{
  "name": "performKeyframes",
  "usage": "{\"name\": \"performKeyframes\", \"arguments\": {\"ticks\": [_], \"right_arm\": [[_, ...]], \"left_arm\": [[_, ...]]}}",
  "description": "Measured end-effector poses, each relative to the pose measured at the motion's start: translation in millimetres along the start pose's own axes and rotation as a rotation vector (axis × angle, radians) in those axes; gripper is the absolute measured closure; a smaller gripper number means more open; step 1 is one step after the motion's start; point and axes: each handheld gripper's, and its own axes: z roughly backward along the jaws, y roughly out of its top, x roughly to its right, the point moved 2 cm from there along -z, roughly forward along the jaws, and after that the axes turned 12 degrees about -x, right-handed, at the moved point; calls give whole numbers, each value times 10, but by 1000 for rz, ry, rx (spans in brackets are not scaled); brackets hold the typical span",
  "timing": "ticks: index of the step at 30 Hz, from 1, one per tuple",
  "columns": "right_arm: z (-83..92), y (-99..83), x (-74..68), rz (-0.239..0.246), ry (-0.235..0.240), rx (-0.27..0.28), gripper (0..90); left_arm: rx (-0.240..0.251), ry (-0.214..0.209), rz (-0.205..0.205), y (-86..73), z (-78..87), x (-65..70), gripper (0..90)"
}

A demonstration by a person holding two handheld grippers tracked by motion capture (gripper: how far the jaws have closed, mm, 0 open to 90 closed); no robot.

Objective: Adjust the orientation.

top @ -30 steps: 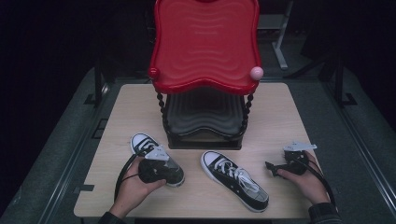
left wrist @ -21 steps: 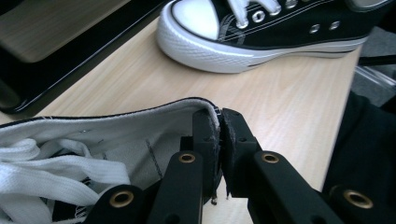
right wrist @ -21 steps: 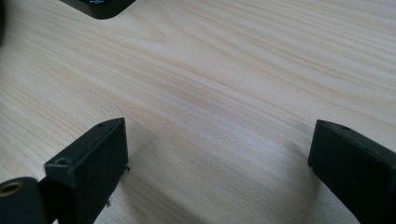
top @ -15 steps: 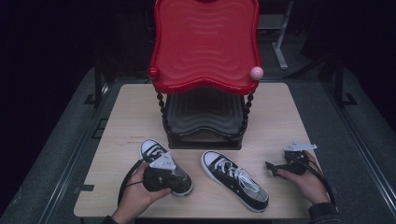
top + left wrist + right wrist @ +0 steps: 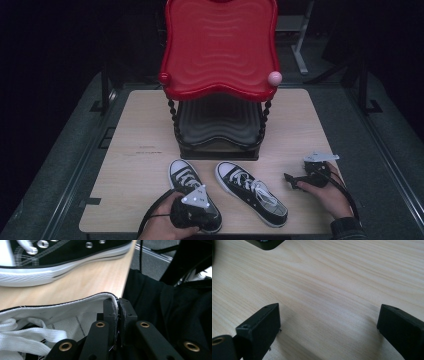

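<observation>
Two black canvas sneakers with white laces and soles lie on the wooden table (image 5: pixel 140 150). The left sneaker (image 5: pixel 185 179) points away from me, and my left gripper (image 5: pixel 196 210) is shut on its heel. In the left gripper view the jaws of the left gripper (image 5: pixel 118 307) pinch the white-lined heel collar (image 5: pixel 62 307), with the other sneaker (image 5: pixel 62 257) beyond. That right sneaker (image 5: pixel 250 192) lies free, toe toward the stand. Right of it, my right gripper (image 5: pixel 295 179) rests low over the table, open. The right gripper (image 5: pixel 329 320) has bare wood between its jaws.
A two-tier stand sits at mid-table: a red wavy tray (image 5: pixel 220 50) on top with a pink knob (image 5: pixel 275 77), and a dark tray (image 5: pixel 220 120) below. Its base is just beyond the sneakers' toes. The table's front edge (image 5: pixel 115 231) lies under my hands.
My left gripper has dragged the left sneaker to the right and toward the front edge, closer to the other sneaker. The right hand and right sneaker have stayed put.
</observation>
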Motion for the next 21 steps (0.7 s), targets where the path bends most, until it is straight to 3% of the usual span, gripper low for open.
{"name": "performKeyframes", "arguments": {"ticks": [7,10,12,14,15,16,17,21], "right_arm": [[1,-1,-2,1,1,0,43],[1,-1,-2,1,1,0,44],[1,-1,-3,0,1,0,43],[1,-1,-2,1,1,0,44],[1,-1,-2,1,1,0,43],[1,-1,-2,1,1,0,43],[1,-1,-2,1,1,0,44],[1,-1,-2,1,1,0,43]], "left_arm": [[31,-14,-9,-2,70,-8,786],[86,-32,5,-6,214,-31,793],[101,-7,12,-30,326,-75,856],[119,17,44,-75,436,-158,900],[121,75,75,-142,528,-267,900],[121,75,75,-142,528,-267,900],[122,103,94,-185,573,-338,900],[134,214,203,-404,688,-676,900]]}}
